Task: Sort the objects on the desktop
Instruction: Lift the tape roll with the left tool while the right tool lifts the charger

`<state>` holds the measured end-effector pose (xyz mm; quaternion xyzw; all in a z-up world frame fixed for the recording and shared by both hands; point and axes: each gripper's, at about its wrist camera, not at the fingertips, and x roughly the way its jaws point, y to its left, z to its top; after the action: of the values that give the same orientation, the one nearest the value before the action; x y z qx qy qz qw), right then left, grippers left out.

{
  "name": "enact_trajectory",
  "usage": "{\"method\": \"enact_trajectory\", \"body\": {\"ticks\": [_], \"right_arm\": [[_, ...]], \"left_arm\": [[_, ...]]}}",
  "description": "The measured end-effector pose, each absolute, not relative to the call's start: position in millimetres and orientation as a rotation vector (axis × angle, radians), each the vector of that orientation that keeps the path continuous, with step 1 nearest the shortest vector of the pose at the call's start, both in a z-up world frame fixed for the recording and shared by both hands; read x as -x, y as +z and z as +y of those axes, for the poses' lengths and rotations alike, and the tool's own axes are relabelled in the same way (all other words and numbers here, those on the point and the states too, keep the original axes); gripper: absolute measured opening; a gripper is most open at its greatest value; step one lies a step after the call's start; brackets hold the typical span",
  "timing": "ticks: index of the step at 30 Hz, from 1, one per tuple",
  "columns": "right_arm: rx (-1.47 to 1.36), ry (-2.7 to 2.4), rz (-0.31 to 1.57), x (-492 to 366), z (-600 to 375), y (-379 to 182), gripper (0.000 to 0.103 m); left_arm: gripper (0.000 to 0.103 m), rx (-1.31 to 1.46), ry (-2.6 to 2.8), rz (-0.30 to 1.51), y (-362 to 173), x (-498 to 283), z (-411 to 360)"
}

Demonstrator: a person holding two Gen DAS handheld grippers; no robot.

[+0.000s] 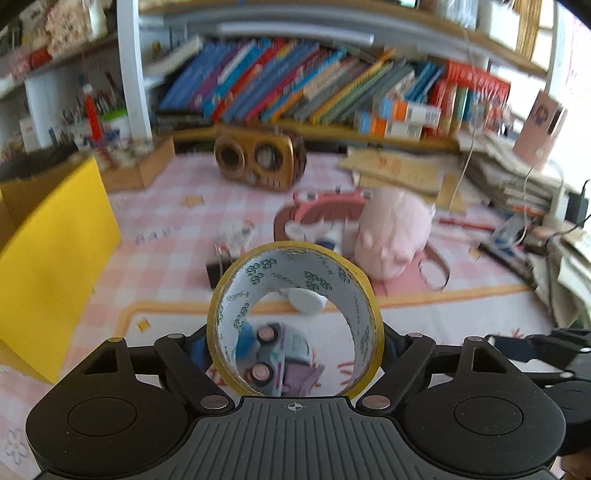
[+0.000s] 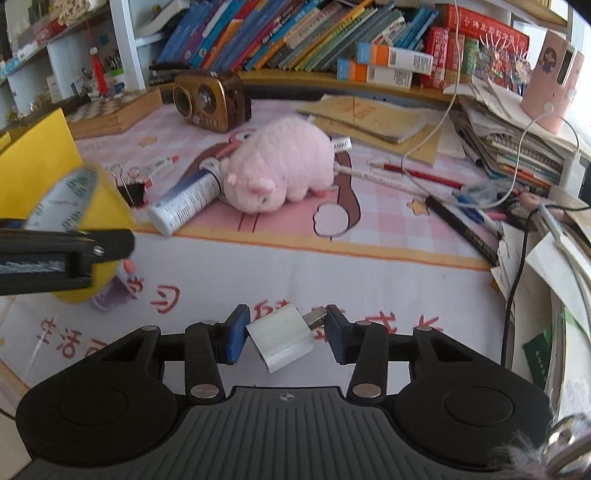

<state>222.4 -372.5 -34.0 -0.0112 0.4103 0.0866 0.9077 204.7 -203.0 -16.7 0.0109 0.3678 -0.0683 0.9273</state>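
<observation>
White charger plug between the pads of the right hand-held gripper (image 2: 286,334), above a cluttered tabletop (image 2: 388,273)

The white charger plug (image 2: 282,341) sits tilted between the blue pads (image 2: 236,334), its metal prongs pointing toward the right-hand pad — whether both pads press on it cannot be told. At the left edge the left hand-held gripper (image 2: 66,254) holds a yellow roll of tape (image 2: 79,218) above a small purple toy (image 2: 110,291). Farther back lie a pink plush pig (image 2: 280,166), a white tube (image 2: 188,201) beside it, black binder clips (image 2: 131,190) and a brown radio (image 2: 210,99) — leaning books (image 2: 295,33) fill the shelf behind. Pens, cables and stacked papers crowd the right side.
</observation>
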Motion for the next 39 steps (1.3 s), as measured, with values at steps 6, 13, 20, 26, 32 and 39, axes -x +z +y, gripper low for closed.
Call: {"method": "enact_trajectory", "body": {"ticks": [6, 13, 20, 26, 32, 39], "right_arm": [[0.011, 0.195, 0.826, -219, -369, -27, 0.042], [0.024, 0.183, 0.799, -206, -361, -15, 0.041], [0.004, 0.171, 0.772, -186, -346, -1, 0.041], [0.002, 0.153, 0.763, -170, -322, 4, 0.041], [0.008, 0.135, 0.753, -148, -295, 9, 0.041], [0.015, 0.119, 0.740, -122, -262, 15, 0.041]], "left_arm": [[0.083, 0.002, -0.103, 0.716, -1, -196, -190], [0.083, 0.042, -0.091, 0.717, -3, -184, -173], [0.083, 0.058, -0.131, 0.720, -1, -163, -152], [0.083, 0.064, -0.162, 0.733, -5, -144, -129], [0.083, 0.068, -0.188, 0.736, -4, -128, -102], [0.083, 0.056, -0.221, 0.726, -1, -108, -73]]}}
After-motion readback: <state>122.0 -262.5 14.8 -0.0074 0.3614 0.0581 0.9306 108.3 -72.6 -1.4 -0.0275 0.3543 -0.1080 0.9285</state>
